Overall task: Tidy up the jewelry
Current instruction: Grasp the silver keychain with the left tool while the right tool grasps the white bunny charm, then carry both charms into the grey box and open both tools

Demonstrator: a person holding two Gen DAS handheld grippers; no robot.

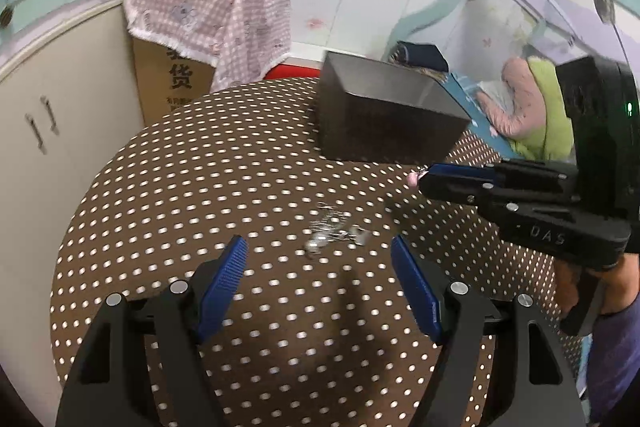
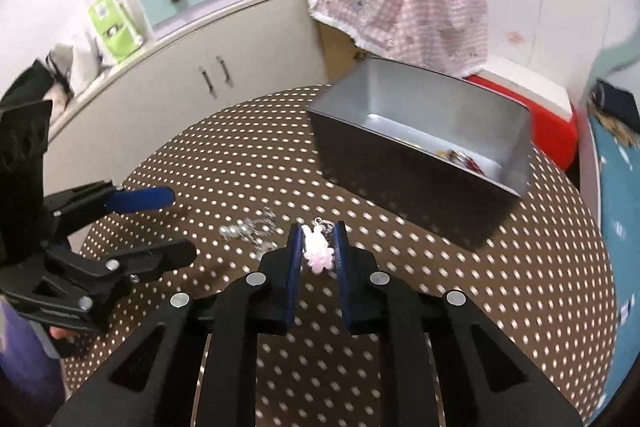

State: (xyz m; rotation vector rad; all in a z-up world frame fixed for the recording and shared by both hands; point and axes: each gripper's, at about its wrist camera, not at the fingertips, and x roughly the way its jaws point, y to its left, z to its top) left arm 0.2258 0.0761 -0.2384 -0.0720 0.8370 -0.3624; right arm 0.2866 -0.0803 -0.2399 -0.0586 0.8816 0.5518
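Note:
My right gripper (image 2: 317, 231) is shut on a pink charm (image 2: 317, 251) with a small metal ring, held above the round dotted table (image 2: 440, 287). It shows in the left wrist view (image 1: 420, 179) beside the box. A dark metal box (image 2: 420, 163) stands open at the back right of the table with some jewelry (image 2: 460, 157) inside. It also shows in the left wrist view (image 1: 384, 115). A small heap of silver jewelry (image 1: 332, 231) lies mid-table, just ahead of my open, empty left gripper (image 1: 318, 247). The heap also shows in the right wrist view (image 2: 248, 227).
A cream cabinet (image 2: 208, 75) curves behind the table on the left. A cardboard box under pink checked cloth (image 1: 208, 15) stands behind it. A red-and-white box (image 2: 552, 123) sits behind the metal box. A bed with blue bedding (image 1: 480, 103) is at the right.

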